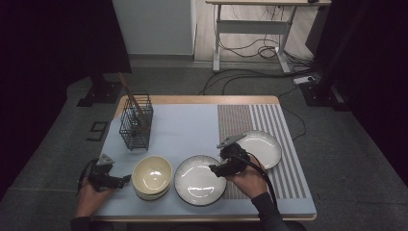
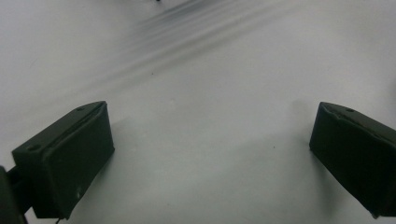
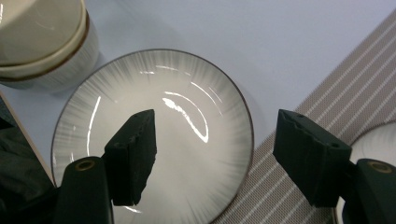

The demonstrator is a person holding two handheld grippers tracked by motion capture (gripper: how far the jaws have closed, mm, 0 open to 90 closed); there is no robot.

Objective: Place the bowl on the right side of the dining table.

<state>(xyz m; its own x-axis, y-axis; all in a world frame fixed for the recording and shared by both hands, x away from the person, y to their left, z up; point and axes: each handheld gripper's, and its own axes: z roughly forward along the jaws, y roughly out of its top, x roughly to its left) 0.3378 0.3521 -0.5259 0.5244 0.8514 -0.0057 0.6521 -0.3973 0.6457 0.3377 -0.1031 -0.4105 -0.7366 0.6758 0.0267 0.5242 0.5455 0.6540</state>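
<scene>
Two cream bowls (image 1: 152,175) sit stacked near the table's front, left of a white ribbed plate (image 1: 199,180). A second white plate (image 1: 262,147) lies on the striped placemat (image 1: 284,125). My right gripper (image 1: 215,169) hovers open over the near plate's right rim; in the right gripper view its jaws (image 3: 217,140) straddle the plate (image 3: 187,116) with nothing gripped, and the bowls (image 3: 42,37) show at top left. My left gripper (image 1: 125,179) rests just left of the bowls, pointing at them. Its jaws (image 2: 210,158) stand wide open over the bare pale mat.
A black wire basket (image 1: 136,122) holding wooden chopsticks stands at the back left of the pale blue mat (image 1: 187,127). The table's front edge runs close under both hands. Beyond the table are a desk frame and cables on the floor.
</scene>
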